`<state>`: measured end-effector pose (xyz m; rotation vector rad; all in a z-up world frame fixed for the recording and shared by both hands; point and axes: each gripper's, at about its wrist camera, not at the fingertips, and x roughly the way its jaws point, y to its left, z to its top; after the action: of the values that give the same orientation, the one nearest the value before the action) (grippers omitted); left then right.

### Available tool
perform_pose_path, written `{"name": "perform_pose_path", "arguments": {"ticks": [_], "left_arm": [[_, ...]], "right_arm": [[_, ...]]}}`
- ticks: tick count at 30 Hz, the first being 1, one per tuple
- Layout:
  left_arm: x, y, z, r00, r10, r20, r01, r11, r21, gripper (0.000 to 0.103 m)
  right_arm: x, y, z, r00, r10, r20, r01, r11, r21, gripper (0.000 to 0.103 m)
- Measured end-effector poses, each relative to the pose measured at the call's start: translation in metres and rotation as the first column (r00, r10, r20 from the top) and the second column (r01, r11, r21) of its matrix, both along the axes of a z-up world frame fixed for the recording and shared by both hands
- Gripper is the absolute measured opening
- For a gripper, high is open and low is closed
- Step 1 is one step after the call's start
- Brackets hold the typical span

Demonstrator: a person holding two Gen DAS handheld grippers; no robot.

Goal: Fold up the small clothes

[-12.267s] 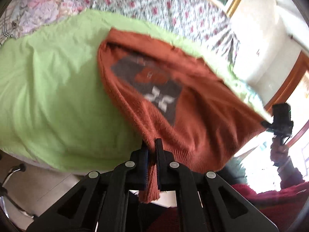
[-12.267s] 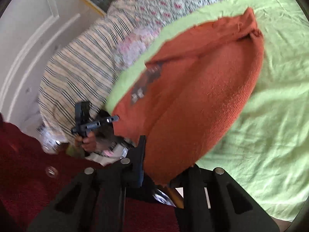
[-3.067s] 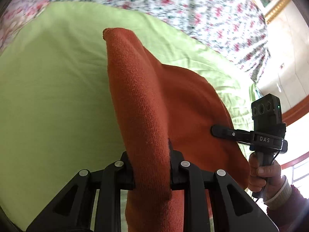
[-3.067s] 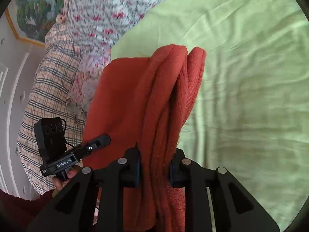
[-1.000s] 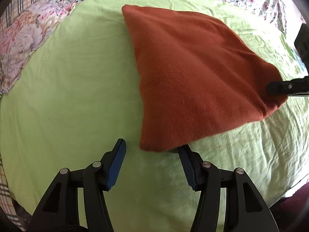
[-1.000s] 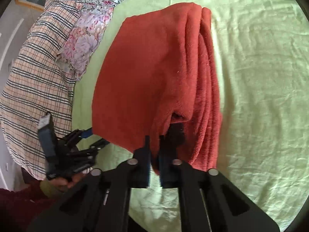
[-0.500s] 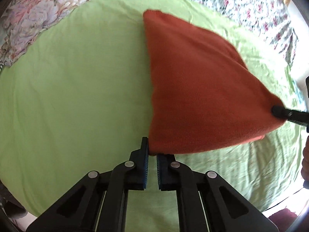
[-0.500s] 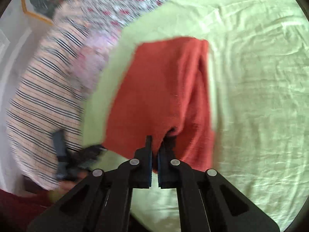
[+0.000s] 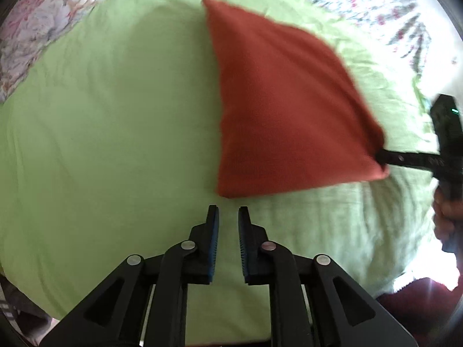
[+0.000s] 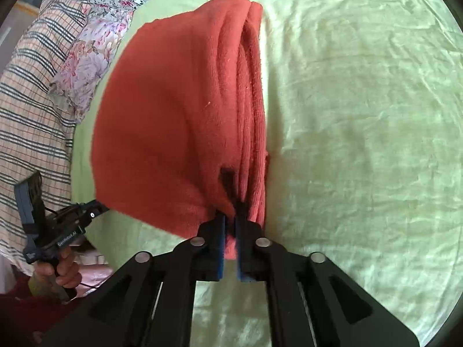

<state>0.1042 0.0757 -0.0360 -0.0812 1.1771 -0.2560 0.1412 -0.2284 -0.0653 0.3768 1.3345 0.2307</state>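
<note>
Largely, the sweater (image 10: 162, 127) is folded on the bed (image 10: 361, 115) — a corner remains between the opening right tongs (image 10: 230, 231); the left tongs (image 9: 228, 225) are opening, empty, just short of it.

- A bed fills both views, spread with a light green sheet (image 9: 115, 133) that is creased all over, the wrinkles sharpest toward 3 o'clock in the right wrist view.
- A white floral bedcover (image 9: 361, 3) with small red blossoms runs along the far edge of the bed, from 12 to 2 o'clock in the left wrist view.
- A pillow with large pink and lilac flowers (image 10: 86, 57) lies at 10 o'clock in the right wrist view, just beside the sheet.
- A checked, striped cloth (image 10: 31, 92) lies past it at 9 o'clock.
- Strong daylight washes out the lower right of the left wrist view.
</note>
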Motion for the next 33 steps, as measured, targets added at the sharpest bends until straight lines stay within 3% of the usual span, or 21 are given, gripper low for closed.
{"name": "perform_pose_path", "arguments": {"ticks": [4,7,10,17,19,23,25,28,30,33], "left_arm": [[0.000,-0.004,0.039,0.993,-0.060,0.098,0.065,0.997,-0.048,0.026],[0.024,-0.016,0.044,0.990,-0.081,0.120,0.090,0.994,-0.069,0.026],[0.050,-0.025,0.037,0.989,-0.090,0.117,0.100,0.991,-0.084,0.026],[0.083,-0.032,0.013,0.992,-0.111,0.062,0.117,0.988,-0.103,0.026],[0.087,-0.032,0.008,0.994,-0.105,0.040,0.109,0.987,-0.122,0.025],[0.088,-0.032,0.007,0.993,-0.108,0.036,0.112,0.984,-0.135,0.025],[0.090,-0.033,0.000,0.995,-0.102,0.021,0.104,0.984,-0.142,0.026],[0.092,-0.036,-0.003,0.995,-0.101,0.007,0.101,0.983,-0.154,0.026],[0.093,-0.039,-0.003,0.995,-0.102,0.005,0.102,0.983,-0.154,0.027],[0.093,-0.039,-0.003,0.995,-0.100,-0.001,0.099,0.982,-0.160,0.027]], "right_arm": [[-0.008,-0.012,0.036,0.996,-0.067,0.062,0.064,0.997,0.047,0.026],[0.015,-0.017,0.056,0.986,-0.108,0.127,0.099,0.992,0.077,0.027],[0.046,-0.016,0.053,0.978,-0.124,0.169,0.113,0.991,0.074,0.027],[0.092,-0.007,0.012,0.986,-0.133,0.099,0.126,0.989,0.077,0.027],[0.097,-0.006,0.007,0.988,-0.136,0.078,0.131,0.989,0.069,0.012],[0.093,-0.004,0.040,0.974,-0.144,0.174,0.135,0.989,0.064,0.010],[0.091,-0.005,0.052,0.963,-0.147,0.225,0.143,0.989,0.033,0.000],[0.098,-0.025,0.036,0.963,-0.191,0.189,0.206,0.977,-0.063,0.000],[0.098,-0.043,0.021,0.958,-0.259,0.125,0.261,0.965,0.002,0.000],[0.090,-0.052,0.026,0.940,-0.317,0.131,0.298,0.943,0.146,0.006]]}}
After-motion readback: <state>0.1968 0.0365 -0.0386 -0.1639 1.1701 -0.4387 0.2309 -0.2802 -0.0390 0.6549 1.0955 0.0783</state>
